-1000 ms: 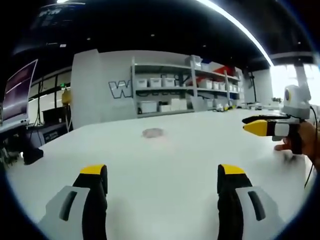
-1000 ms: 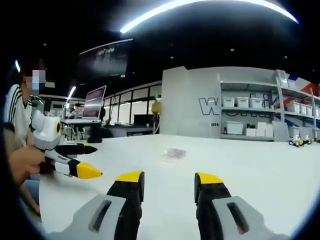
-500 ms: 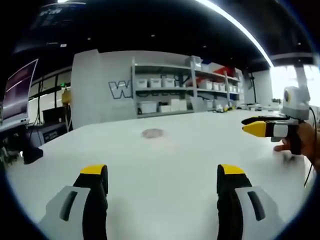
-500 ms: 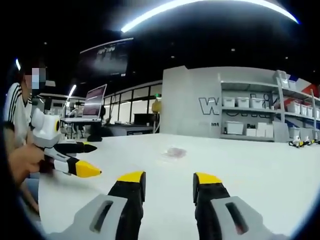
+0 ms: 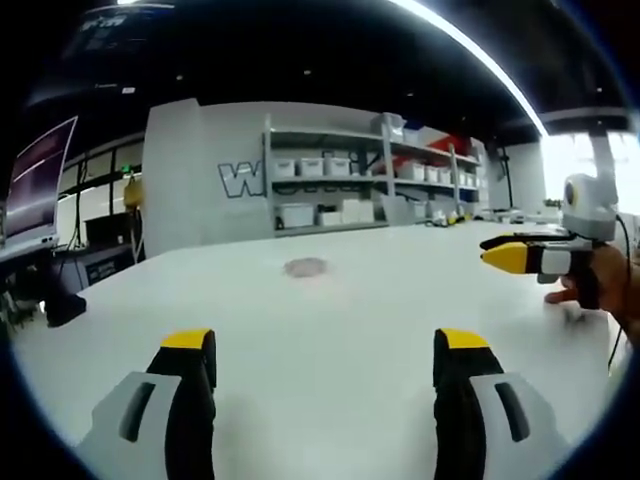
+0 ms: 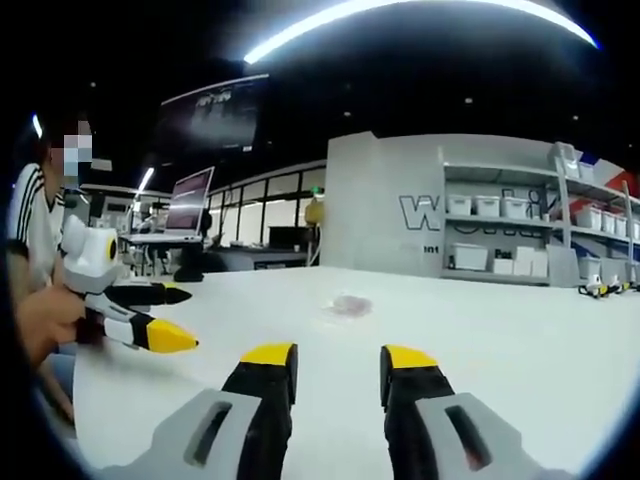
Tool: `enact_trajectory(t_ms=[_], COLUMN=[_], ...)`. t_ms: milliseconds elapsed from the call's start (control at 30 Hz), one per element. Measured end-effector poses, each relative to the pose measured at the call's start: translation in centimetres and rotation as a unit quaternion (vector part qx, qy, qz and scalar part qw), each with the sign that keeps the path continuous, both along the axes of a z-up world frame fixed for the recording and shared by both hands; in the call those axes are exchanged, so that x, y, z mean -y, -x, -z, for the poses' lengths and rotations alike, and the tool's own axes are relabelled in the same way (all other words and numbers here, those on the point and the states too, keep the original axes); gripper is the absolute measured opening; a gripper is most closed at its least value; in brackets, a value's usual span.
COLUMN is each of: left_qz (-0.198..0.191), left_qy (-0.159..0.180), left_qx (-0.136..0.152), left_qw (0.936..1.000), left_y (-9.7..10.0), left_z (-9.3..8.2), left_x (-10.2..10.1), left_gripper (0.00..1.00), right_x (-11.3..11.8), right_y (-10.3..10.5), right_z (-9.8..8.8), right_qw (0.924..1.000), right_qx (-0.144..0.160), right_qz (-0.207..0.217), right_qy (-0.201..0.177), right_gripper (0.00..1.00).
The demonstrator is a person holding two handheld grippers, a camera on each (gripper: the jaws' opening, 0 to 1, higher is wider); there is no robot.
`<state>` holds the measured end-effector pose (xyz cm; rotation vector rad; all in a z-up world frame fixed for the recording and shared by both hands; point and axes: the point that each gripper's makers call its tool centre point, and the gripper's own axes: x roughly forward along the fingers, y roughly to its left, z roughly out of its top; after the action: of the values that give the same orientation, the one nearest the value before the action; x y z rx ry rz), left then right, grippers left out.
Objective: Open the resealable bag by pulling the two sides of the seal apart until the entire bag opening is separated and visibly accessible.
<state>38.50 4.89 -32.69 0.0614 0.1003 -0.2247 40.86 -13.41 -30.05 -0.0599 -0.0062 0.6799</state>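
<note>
The resealable bag point(image 5: 305, 267) is a small clear, crumpled pouch lying flat on the white table point(image 5: 330, 310), far ahead of both grippers. In the right gripper view the bag point(image 6: 350, 305) lies beyond the jaws. My left gripper point(image 5: 325, 345) is open wide above the table with nothing between its yellow-tipped fingers. My right gripper point(image 6: 325, 355) is open with a narrower gap and holds nothing. The right gripper point(image 5: 515, 250) comes in from the right, held by a hand. The left gripper point(image 6: 150, 315) shows at the left, jaws apart.
Shelves with white bins point(image 5: 330, 190) stand along the far wall. A laptop screen point(image 5: 40, 185) sits off the table's left side, with a dark object point(image 5: 55, 305) at that edge. A person in a striped shirt point(image 6: 30, 240) stands at the left.
The right gripper's jaws have drawn a little closer together. In the left gripper view the right gripper has shifted slightly up and left. The bag has not moved.
</note>
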Motion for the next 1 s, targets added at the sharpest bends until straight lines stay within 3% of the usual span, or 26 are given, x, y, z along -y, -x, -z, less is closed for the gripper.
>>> enact_trajectory(t_ms=[600,1000], left_qz=[0.003,0.003], left_qy=[0.005,0.008], left_qx=[0.002,0.004], left_qw=[1.0000,1.0000], left_y=[0.0,0.0], left_z=[0.0,-0.1], left_x=[0.1,0.0], left_gripper=[0.89,0.89], right_x=[-0.2,-0.6], right_y=[-0.4,-3.1], right_z=[0.6,-0.5], right_qw=[0.9999,0.9998], right_qx=[0.000,0.002], right_qz=[-0.001,-0.012], right_qy=[0.014,0.017], right_gripper=[0.28,0.25])
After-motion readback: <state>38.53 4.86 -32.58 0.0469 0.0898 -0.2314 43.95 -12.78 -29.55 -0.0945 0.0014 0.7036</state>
